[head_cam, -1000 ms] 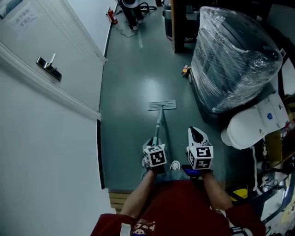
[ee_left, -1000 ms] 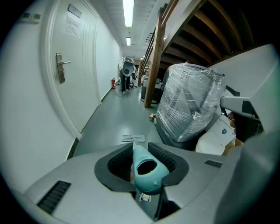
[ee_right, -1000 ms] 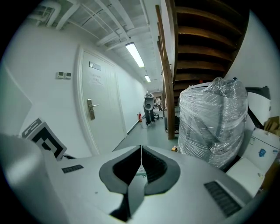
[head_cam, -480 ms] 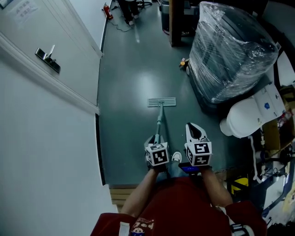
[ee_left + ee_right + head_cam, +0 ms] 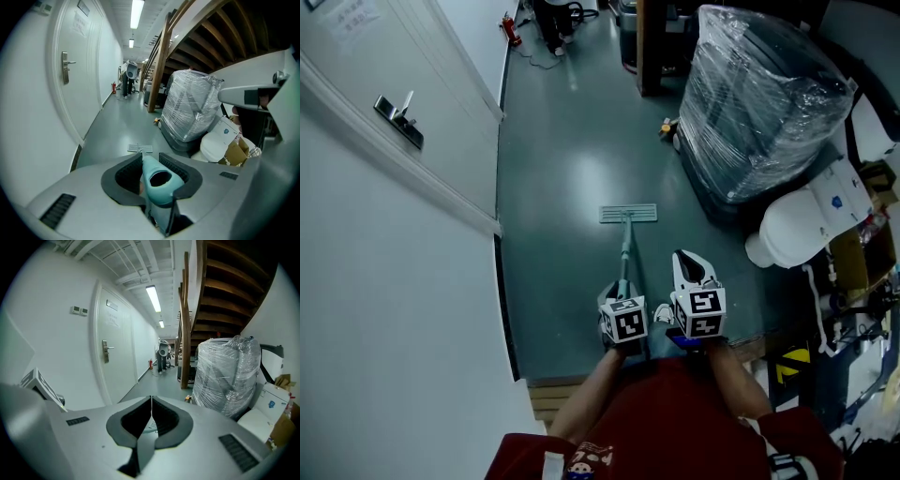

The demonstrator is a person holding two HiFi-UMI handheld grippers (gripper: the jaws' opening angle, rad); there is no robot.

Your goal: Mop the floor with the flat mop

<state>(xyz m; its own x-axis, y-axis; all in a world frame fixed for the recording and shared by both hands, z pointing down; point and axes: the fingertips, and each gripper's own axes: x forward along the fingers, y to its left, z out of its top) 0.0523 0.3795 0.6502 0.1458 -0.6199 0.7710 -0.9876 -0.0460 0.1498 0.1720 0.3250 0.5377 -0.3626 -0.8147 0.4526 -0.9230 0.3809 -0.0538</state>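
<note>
The flat mop lies with its pale head (image 5: 628, 214) flat on the grey-green floor (image 5: 572, 169), and its teal handle (image 5: 624, 255) runs back toward me. My left gripper (image 5: 616, 292) is shut on the handle. In the left gripper view the handle's hollow teal end (image 5: 160, 182) sits between the dark pads of the left gripper (image 5: 159, 168), with the mop head (image 5: 140, 148) beyond. My right gripper (image 5: 687, 257) hovers just right of the handle, apart from it. In the right gripper view the right gripper (image 5: 151, 400) is shut with nothing in it.
A plastic-wrapped pallet load (image 5: 764, 94) stands at the right, with a white rounded object (image 5: 797, 230) in front of it. A white wall and door with a handle (image 5: 398, 122) run along the left. A wooden post (image 5: 647, 47) and a small orange item (image 5: 667, 129) lie ahead.
The left gripper with the handle has drifted slightly right, closer to the right gripper. The mop head stays about where it was; the head view has shifted a little.
</note>
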